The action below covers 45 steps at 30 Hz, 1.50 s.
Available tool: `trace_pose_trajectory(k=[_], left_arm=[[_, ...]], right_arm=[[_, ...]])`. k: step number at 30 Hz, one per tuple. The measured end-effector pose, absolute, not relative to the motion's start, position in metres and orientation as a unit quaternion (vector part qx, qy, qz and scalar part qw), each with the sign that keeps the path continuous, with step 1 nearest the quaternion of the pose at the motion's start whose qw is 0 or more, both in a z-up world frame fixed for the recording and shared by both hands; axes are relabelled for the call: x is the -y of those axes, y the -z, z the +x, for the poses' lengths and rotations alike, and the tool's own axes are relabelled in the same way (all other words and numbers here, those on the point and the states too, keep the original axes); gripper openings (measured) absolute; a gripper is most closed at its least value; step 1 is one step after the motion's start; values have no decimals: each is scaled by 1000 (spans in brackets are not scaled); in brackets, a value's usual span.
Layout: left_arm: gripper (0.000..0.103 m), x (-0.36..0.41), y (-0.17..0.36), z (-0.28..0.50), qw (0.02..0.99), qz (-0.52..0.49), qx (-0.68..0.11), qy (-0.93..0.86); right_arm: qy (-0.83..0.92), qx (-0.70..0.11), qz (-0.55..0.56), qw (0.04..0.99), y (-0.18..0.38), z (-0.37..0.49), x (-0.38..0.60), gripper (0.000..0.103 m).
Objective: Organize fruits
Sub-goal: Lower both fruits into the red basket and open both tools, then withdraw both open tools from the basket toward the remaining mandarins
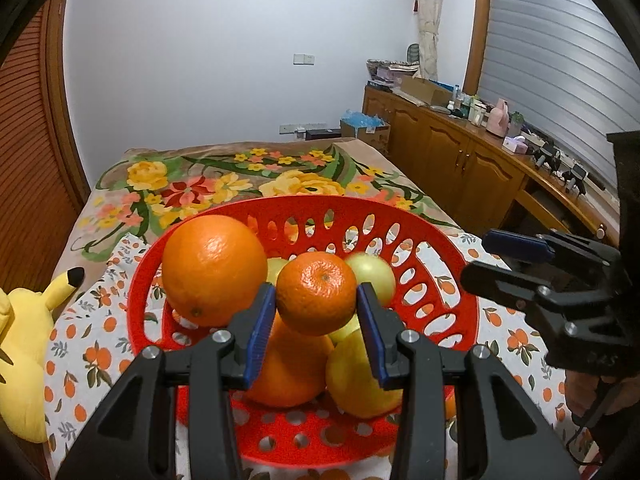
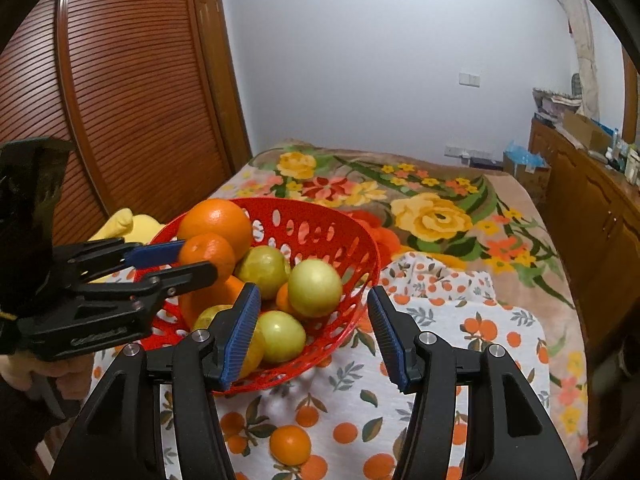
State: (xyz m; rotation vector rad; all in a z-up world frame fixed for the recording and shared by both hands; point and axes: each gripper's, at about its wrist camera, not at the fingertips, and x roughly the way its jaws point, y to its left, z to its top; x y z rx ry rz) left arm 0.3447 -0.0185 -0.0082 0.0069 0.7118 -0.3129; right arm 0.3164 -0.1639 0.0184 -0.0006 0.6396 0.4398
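Observation:
A red perforated basket (image 1: 304, 204) (image 2: 340, 232) stands on an orange-print cloth on the bed. It holds a large orange (image 1: 214, 270) (image 2: 218, 220), another orange below, and several yellow-green fruits (image 2: 314, 288). My left gripper (image 1: 316, 320) is shut on a small tangerine (image 1: 316, 294) (image 2: 206, 254) above the basket's fruit pile. My right gripper (image 2: 314, 332) is open and empty at the basket's near right rim; it also shows in the left wrist view (image 1: 516, 260). A loose tangerine (image 2: 290, 445) lies on the cloth in front of the basket.
A yellow plush toy (image 1: 24, 352) lies left of the basket. The orange-print cloth (image 2: 440, 344) covers the floral blanket (image 2: 436, 216). A wooden cabinet (image 1: 460, 160) with clutter runs along the right. A wooden louvred door (image 2: 132, 100) is at the left.

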Motion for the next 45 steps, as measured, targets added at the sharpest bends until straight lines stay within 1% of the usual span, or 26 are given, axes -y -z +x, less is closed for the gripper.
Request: trace_pose_trajectory(k=[13,15,20,35,45], left_arm=[[42,20,9,348,925,-5,-348,153],[48,18,7,346,925,-8,-347,152],[53,10,2,333,928,-18,-340,154],[55,-5,2,282,932,-11,-331,145],[60,-1,2,246,934,-2,-320,157]], right_arm=[[-202,-321,-3,925,-10,317,171,57],[-201,-320,-5,926,-10,314,171,57],[-199,-314,-10,928,-11,303,171,57],[-196,-312,-19,929,-8,266,173,57],[-206,-327,-26,922,11,231,171,57]])
